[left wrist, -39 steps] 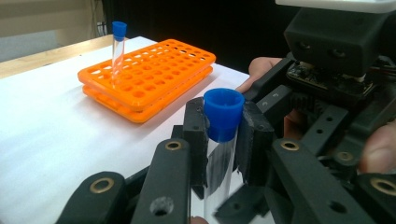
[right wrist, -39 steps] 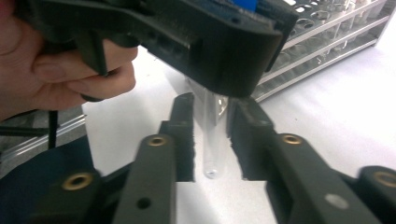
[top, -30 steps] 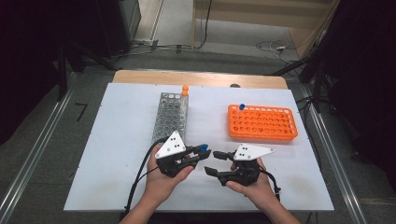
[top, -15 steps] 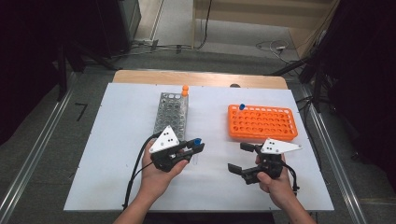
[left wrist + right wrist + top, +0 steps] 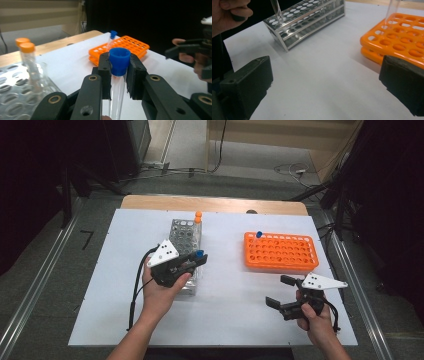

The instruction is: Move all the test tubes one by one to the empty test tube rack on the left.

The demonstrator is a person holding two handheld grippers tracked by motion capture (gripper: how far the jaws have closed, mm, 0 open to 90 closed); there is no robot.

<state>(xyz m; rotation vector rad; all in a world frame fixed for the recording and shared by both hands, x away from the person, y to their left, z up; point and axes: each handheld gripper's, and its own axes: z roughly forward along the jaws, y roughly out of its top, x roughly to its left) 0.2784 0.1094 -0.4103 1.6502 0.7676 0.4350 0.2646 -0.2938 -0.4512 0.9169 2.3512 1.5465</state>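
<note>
Between my metal rack (image 5: 184,251) and the orange rack (image 5: 281,251) lies an open lane of bare white table (image 5: 235,295). Orange-capped tubes (image 5: 198,220) stand up at the metal rack's far end, and one blue-capped tube (image 5: 258,236) rises from the orange rack's far left corner.

A white surface (image 5: 235,320) rests on a wooden tabletop (image 5: 215,204). Grey carpeted floor (image 5: 50,285) surrounds it, crossed by metal rails (image 5: 35,292); cables (image 5: 295,170) lie beyond, flanked by dark curtains (image 5: 385,195).
</note>
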